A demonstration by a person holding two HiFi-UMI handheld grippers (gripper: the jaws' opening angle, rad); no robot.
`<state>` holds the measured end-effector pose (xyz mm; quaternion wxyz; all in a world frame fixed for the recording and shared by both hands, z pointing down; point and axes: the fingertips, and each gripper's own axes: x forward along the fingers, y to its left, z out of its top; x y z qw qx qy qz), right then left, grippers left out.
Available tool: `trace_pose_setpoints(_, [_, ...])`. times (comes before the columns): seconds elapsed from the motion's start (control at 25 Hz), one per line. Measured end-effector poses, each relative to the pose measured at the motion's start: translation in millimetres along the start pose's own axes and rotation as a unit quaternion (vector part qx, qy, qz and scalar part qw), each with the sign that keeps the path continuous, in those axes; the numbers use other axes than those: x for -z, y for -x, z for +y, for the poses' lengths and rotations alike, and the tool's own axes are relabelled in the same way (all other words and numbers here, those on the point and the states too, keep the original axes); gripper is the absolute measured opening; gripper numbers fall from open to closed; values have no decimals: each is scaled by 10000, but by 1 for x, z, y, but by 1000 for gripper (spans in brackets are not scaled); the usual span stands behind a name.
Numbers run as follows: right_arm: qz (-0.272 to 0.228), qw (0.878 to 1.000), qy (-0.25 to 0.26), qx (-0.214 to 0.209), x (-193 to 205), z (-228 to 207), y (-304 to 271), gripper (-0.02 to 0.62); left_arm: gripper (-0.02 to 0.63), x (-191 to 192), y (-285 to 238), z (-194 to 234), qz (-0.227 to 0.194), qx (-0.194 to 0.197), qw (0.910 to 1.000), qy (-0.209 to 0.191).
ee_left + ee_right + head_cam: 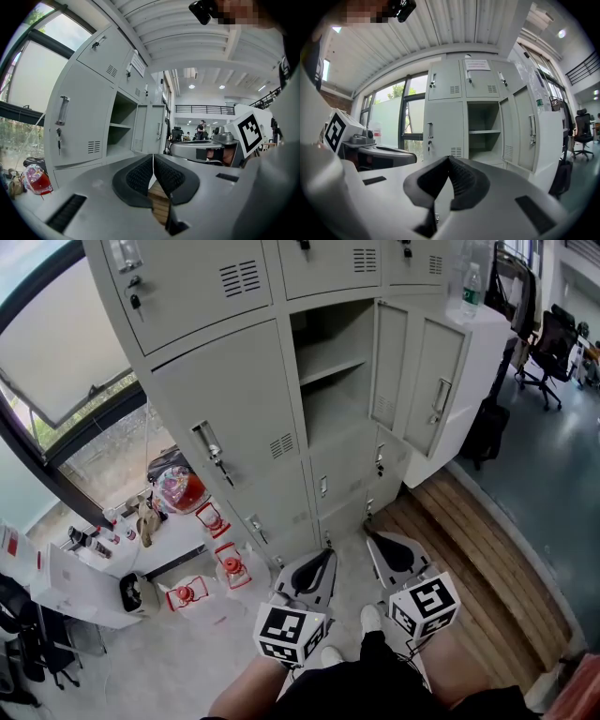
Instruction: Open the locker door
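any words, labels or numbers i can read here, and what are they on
Nothing reads clearly.
Paper notice on a top locker door: print too small.
Label on the bottle: blurred.
Marker cubes: black-and-white patterns only, no words.

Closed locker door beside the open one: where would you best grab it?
Grip the upright bar handle near the left edge of the closed door, coming straight from the front with jaws either side. The bar stands off the panel, likely opposite the hinges.
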<state>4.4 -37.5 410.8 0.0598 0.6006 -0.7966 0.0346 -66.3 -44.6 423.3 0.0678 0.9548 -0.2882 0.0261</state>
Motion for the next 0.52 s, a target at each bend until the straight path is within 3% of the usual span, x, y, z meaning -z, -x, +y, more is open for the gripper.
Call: trace_pose_setpoints(0.52, [-1,10000,-56,-38,-1,-3,-6,54,20,-1,-5,3,38,14,10000,-33])
